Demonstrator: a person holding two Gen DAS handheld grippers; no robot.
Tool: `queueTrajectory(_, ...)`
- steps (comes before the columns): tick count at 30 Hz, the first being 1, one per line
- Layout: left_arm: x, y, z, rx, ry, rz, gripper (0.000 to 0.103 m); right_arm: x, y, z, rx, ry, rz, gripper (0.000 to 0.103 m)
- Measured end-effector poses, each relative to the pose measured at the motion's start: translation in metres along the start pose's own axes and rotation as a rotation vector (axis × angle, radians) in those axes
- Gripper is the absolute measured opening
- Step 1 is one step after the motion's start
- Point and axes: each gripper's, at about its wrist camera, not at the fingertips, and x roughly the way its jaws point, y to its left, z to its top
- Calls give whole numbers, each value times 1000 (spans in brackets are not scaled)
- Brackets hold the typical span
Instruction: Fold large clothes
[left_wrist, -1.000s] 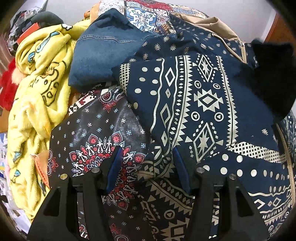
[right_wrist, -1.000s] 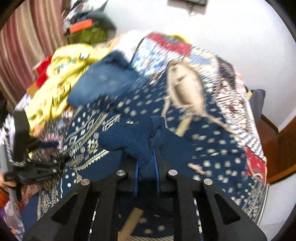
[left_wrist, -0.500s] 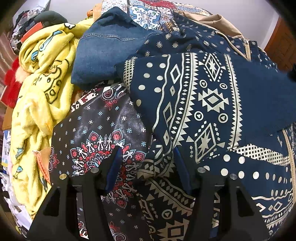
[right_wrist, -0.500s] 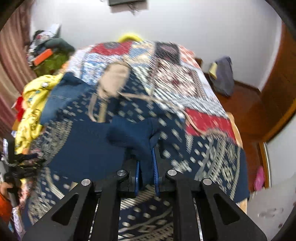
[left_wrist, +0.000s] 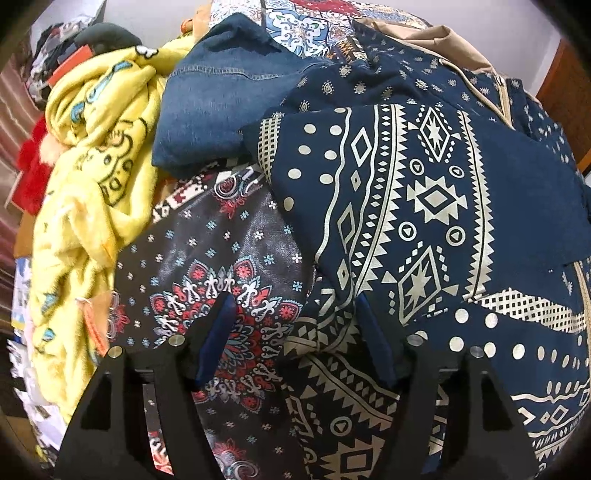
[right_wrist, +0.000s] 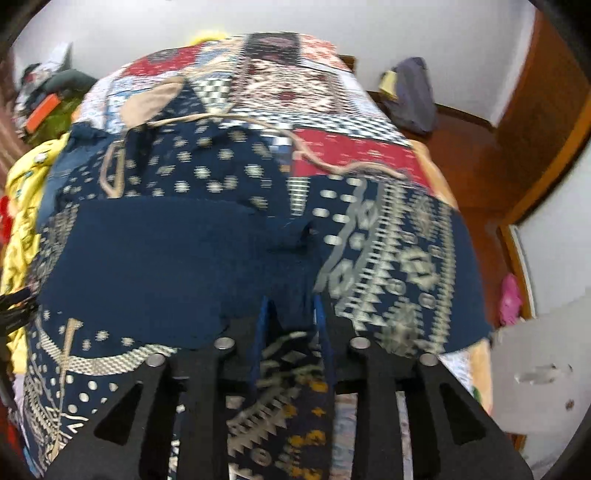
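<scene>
Right wrist view, blurred: a bed (right_wrist: 354, 155) under a red, white and black patchwork quilt fills most of the room, with a wooden floor (right_wrist: 476, 166) to its right. Spread across the near half of the bed lies the large navy garment (right_wrist: 155, 254) with cream geometric print, one plain navy part folded back over the patterned side, a beige cord trailing across its far edge. The right gripper (right_wrist: 290, 314) hangs just above the near edge of that fold; its jaws have just been opening, and a tongue of the navy cloth lies between the blue pads, which no longer press on it.

In the left wrist view the same navy garment (left_wrist: 424, 206) covers the right half. To its left sit a yellow fleece blanket (left_wrist: 85, 192) with cartoon drawings, a folded pair of jeans (left_wrist: 218, 107) and a dark floral cloth (left_wrist: 221, 266) with red and white motifs. The left gripper (left_wrist: 295, 314) points down over the place where the garment's edge overlaps the floral cloth; its jaws have just been opening too and stand wide apart, pressing on nothing.
</scene>
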Motion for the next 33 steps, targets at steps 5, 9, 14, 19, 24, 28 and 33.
queueTrajectory(5,-29,-8,12,29,-65,7,67,-22,-29,-1,52,-19,15,44)
queueTrajectory(9,-64,-21,33,51,-151,-32,67,-43,-57,0,108,-51,10,52)
queueTrajectory(14,-97,-44,55,70,-237,-95,67,-56,-90,-3,178,-82,-23,61)
queueTrajectory(19,-102,-74,65,78,-297,-133,67,-26,-120,-17,242,-10,-28,61)
queueTrajectory(24,-85,-99,64,120,-260,-125,67,15,-145,-34,386,89,67,61)
queueTrajectory(28,-77,-104,58,145,-257,-103,67,35,-162,-41,508,80,178,61)
queueTrajectory(33,-70,-95,57,125,-242,-77,67,49,-175,-40,631,59,235,64)
